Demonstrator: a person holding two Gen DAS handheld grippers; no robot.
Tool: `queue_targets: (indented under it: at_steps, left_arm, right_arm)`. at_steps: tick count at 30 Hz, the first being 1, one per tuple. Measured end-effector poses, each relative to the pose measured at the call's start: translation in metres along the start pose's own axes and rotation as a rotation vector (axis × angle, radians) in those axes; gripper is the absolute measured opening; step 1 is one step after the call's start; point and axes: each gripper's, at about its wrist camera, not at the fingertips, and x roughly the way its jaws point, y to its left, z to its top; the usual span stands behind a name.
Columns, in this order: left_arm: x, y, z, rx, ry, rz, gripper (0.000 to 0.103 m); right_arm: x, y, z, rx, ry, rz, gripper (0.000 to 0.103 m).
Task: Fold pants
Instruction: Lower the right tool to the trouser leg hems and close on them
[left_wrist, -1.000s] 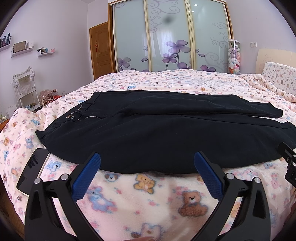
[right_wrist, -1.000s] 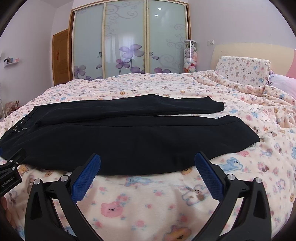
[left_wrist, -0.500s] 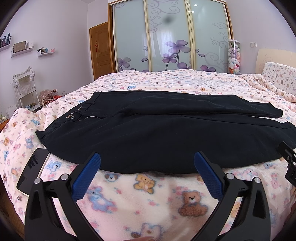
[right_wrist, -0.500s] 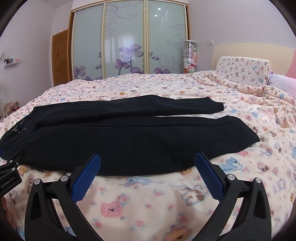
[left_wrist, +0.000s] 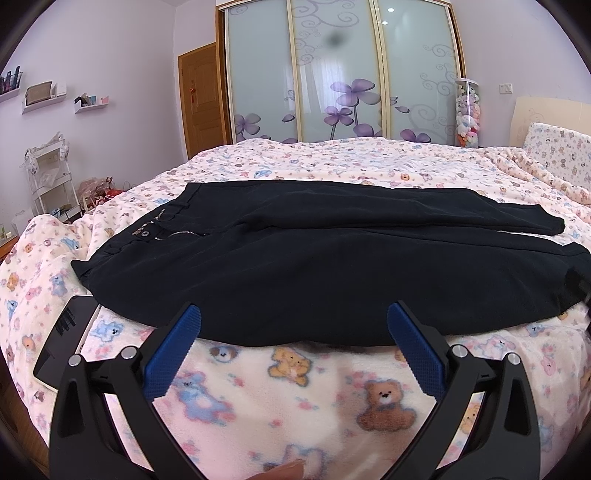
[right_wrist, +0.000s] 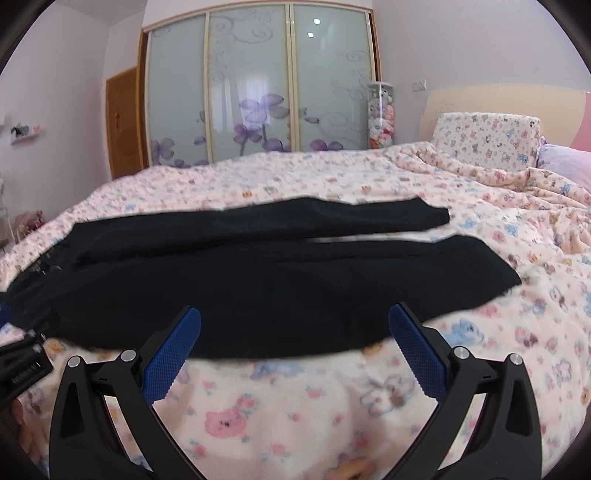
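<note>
Black pants (left_wrist: 314, 266) lie flat across the bed, waistband with button and zipper (left_wrist: 162, 232) to the left, both legs stretching right, the far leg ending at a hem (left_wrist: 546, 225). My left gripper (left_wrist: 293, 325) is open and empty, hovering just before the pants' near edge. In the right wrist view the pants (right_wrist: 280, 288) fill the middle, and my right gripper (right_wrist: 294, 325) is open and empty at the near edge of the near leg. The left gripper's body shows at that view's left edge (right_wrist: 22, 362).
The bed has a pink teddy-bear blanket (left_wrist: 295, 398). A dark flat device (left_wrist: 62, 339) lies on the bed's left edge near the waistband. A pillow (right_wrist: 484, 140) sits at the headboard on the right. A wardrobe (left_wrist: 332, 70) and a shelf rack (left_wrist: 51, 177) stand beyond.
The right gripper has moved forward toward the pants and its view is blurred by motion. The left gripper has edged slightly closer to the near edge.
</note>
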Motion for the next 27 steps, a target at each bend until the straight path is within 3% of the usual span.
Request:
queue_targets:
  at_steps: [5, 11, 15, 19, 24, 27]
  left_arm:
    - [0.006, 0.005, 0.018, -0.020, -0.001, 0.019, 0.101]
    - [0.019, 0.001, 0.052, -0.042, -0.059, 0.045, 0.101]
    - [0.031, -0.002, 0.063, -0.057, -0.141, 0.132, 0.101]
    - [0.035, -0.003, 0.056, -0.082, -0.204, 0.216, 0.101]
    - [0.042, -0.011, 0.049, -0.018, -0.179, 0.163, 0.101]
    - [0.049, -0.016, 0.047, 0.010, -0.146, 0.118, 0.101]
  right_arm:
    - [0.012, -0.016, 0.027, -0.002, -0.026, 0.013, 0.102]
    - [0.087, -0.074, 0.085, 0.178, 0.171, 0.192, 0.102]
    - [0.147, -0.117, 0.113, 0.292, 0.265, 0.226, 0.102]
    - [0.209, -0.168, 0.130, 0.423, 0.308, 0.206, 0.102]
    - [0.270, -0.221, 0.140, 0.548, 0.286, 0.141, 0.100]
    - [0.305, -0.241, 0.145, 0.525, 0.287, 0.073, 0.088]
